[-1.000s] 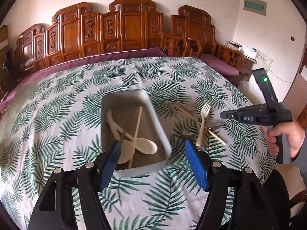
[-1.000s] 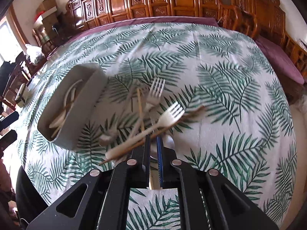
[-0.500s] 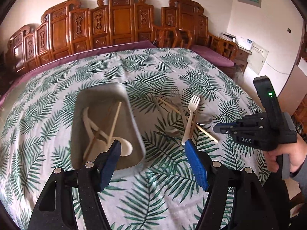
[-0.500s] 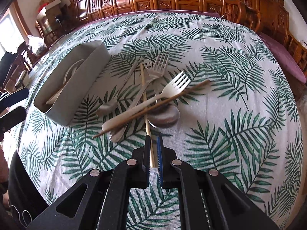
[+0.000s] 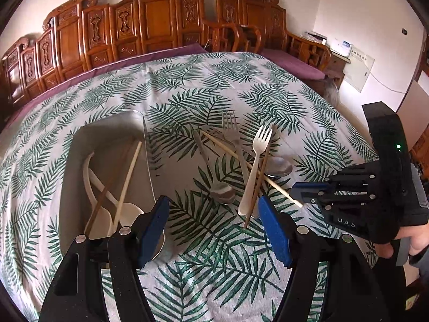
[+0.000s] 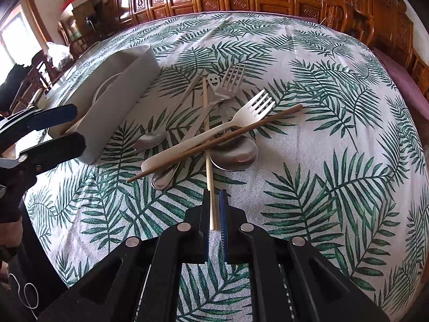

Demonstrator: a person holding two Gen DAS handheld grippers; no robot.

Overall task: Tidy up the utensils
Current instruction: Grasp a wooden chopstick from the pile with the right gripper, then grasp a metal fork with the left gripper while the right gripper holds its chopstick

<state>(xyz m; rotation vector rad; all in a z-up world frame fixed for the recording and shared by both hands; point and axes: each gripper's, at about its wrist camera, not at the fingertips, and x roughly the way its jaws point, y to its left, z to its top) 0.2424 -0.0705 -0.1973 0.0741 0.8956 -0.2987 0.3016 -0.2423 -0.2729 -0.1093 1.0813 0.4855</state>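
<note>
A grey tray [image 5: 112, 123] [image 6: 128, 80] holds white spoons [image 5: 128, 212], a pale chopstick and a brown one. To its right lies a crossed pile: a white plastic fork [image 5: 254, 171] [image 6: 214, 131], a brown chopstick [image 5: 258, 182] [image 6: 241, 131], a metal fork [image 5: 230, 128] [image 6: 230, 83], metal spoons [image 5: 222, 193] [image 6: 236, 155] and a pale chopstick [image 5: 241, 158] [image 6: 207, 134]. My right gripper [image 6: 214, 196] [image 5: 297, 193] is shut on the near end of that pale chopstick. My left gripper [image 5: 214, 214] [image 6: 79, 127] hangs open and empty between the tray and the pile.
A leaf-print cloth [image 5: 214, 86] covers the round table. Carved wooden chairs [image 5: 161, 16] line the far side. A person's hand [image 5: 410, 238] holds the right gripper at the table's right edge. Bare cloth lies in front of the pile.
My left gripper has swung right from over the tray toward the pile and dropped lower. The right gripper has sunk a little, still shut on the pale chopstick.
</note>
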